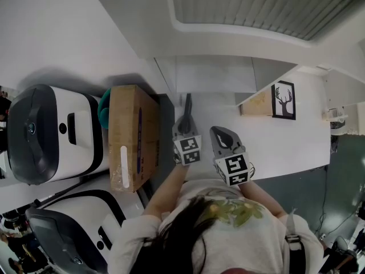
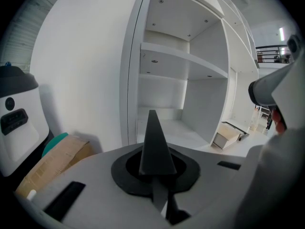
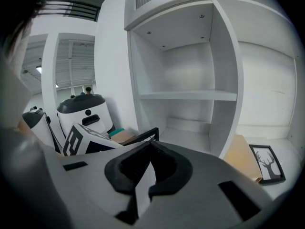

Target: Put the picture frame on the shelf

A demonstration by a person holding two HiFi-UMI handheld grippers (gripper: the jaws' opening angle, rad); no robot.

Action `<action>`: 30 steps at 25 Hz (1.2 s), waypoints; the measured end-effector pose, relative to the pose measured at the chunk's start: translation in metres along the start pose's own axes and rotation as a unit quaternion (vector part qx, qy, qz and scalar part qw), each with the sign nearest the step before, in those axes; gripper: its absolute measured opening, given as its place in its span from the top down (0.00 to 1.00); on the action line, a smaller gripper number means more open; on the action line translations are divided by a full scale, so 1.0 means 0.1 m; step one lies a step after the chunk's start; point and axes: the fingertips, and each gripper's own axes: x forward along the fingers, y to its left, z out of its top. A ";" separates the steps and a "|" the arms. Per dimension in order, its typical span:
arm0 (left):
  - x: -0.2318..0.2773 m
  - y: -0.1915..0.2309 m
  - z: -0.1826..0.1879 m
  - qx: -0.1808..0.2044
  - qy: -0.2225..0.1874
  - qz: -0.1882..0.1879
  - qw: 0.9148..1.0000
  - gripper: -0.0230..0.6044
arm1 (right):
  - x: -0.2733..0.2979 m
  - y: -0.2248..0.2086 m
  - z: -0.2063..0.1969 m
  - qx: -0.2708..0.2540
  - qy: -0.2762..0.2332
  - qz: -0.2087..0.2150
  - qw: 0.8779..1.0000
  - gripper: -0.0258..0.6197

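The picture frame [image 1: 283, 100] is black with a deer print. It stands on the white floor to the right of the shelf and leans on a light wooden board [image 1: 256, 103]. The right gripper view shows the frame [image 3: 267, 163] low at the right. The white shelf [image 3: 190, 95] has empty compartments right ahead of both grippers, and the left gripper view looks into the shelf [image 2: 181, 56]. My left gripper [image 1: 186, 114] points at the shelf with its black jaws shut on nothing [image 2: 153, 128]. Beside it, my right gripper [image 1: 221, 131] is shut and empty [image 3: 150, 144]. Both are well left of the frame.
A brown cardboard box [image 1: 131, 136] lies on the floor left of the shelf, with a teal object [image 1: 104, 110] behind it. Two white-and-black machines [image 1: 45, 133] [image 1: 68, 227] stand further left. A person's head and shoulders fill the bottom of the head view.
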 end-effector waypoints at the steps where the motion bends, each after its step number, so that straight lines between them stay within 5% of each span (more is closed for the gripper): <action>1: 0.01 0.00 0.01 0.000 0.001 0.000 1.000 0.91 | 0.00 0.00 0.00 0.000 0.000 0.000 1.000 0.91; 30: 0.20 -0.03 0.07 -0.007 0.011 0.002 1.000 0.91 | -0.02 -0.02 0.06 0.000 -0.008 -0.003 1.000 0.91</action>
